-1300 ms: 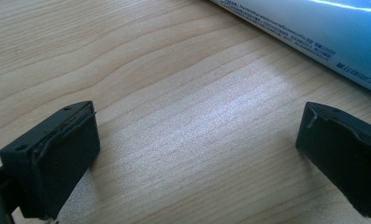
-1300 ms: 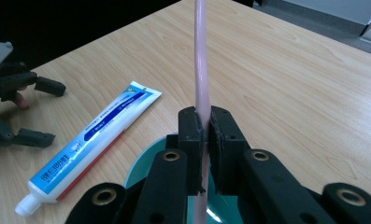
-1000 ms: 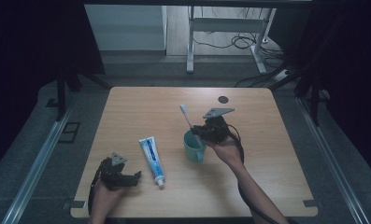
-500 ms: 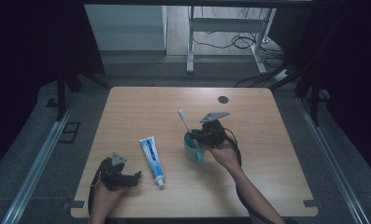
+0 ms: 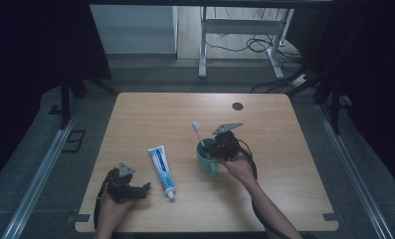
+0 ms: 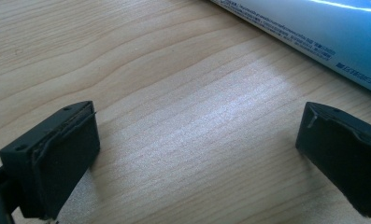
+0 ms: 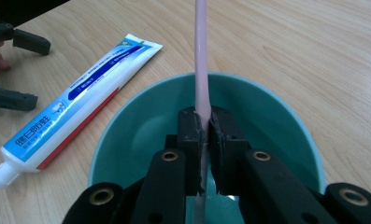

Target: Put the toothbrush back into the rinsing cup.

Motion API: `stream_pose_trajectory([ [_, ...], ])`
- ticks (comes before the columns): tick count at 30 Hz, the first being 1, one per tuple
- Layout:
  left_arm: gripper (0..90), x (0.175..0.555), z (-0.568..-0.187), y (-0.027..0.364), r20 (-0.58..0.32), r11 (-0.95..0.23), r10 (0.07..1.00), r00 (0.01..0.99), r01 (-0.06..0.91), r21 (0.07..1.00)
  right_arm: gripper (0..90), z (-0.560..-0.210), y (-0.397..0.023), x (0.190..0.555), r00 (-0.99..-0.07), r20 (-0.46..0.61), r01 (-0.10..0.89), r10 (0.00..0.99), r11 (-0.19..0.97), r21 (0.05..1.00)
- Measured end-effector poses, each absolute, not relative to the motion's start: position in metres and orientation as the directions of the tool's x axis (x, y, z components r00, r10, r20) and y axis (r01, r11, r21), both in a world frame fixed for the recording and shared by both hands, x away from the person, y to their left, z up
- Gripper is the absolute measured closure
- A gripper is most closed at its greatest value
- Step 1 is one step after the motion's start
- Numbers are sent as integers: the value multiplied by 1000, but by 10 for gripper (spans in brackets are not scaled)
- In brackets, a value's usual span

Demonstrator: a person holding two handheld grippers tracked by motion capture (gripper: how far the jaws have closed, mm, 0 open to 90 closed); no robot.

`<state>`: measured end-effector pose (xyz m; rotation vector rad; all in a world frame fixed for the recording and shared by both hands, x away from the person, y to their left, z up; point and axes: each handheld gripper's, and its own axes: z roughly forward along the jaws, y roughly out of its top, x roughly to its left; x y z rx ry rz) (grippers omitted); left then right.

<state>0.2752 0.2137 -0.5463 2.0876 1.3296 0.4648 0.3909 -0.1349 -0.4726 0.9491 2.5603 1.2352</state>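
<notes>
Toothpaste tube: lies flat on the desk, cap end toward the near edge — white and blue, with a red stripe.
Desk: light wood grain.
Dark round spot: on the desk near the far edge.
Cables: loose on the floor beyond the desk — beside a metal frame.

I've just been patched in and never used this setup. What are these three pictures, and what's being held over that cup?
A person works at a wooden table with a hand-held gripper in each hand. The high view looks down from above; the other two cameras ride on the grippers, looking along their black jaws. The right hand-held gripper is shut on a pink toothbrush, its lower end inside a teal cup. The left hand-held gripper is open, resting low over the table beside a toothpaste tube.
</notes>
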Motion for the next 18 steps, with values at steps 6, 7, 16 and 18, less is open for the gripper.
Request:
stream_pose_trajectory([
  [6,0,275,-546,214,-31,-307,901,433,685,660,822,-473,-136,391,-788,142,485,599,463,742],
  [7,0,275,-546,214,-31,-307,901,433,685,660,822,-473,-136,391,-787,144,487,599,461,742],
  [16,0,275,-546,214,-31,-307,901,433,685,660,806,-474,-137,391,-785,143,490,603,463,738],
  [18,0,275,-546,214,-31,-307,901,433,685,660,794,-474,-138,391,-784,143,492,604,463,738],
])
